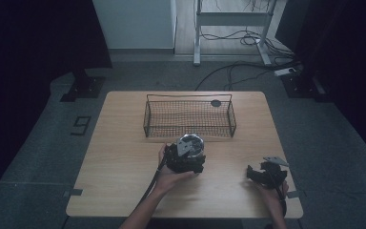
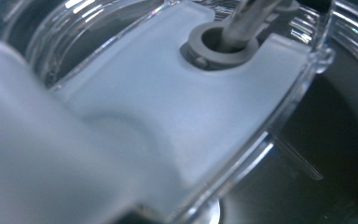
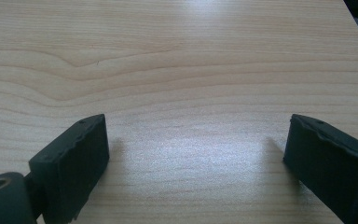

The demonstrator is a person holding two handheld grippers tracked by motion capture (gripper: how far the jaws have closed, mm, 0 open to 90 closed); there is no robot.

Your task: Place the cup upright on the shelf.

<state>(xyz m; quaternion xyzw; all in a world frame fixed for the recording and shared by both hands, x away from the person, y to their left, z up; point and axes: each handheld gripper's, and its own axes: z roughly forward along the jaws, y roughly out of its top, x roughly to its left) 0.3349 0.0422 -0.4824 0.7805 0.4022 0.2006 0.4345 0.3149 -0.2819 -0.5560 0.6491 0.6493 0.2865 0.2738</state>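
One clear, round plastic lidded container point(image 1: 191, 144)

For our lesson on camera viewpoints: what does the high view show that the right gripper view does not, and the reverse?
High view adds: the basket and the left tool at a clear lidded container. Right gripper view adds: the table grain close up and the wide gap between its jaws. Both: the table and the right tool.
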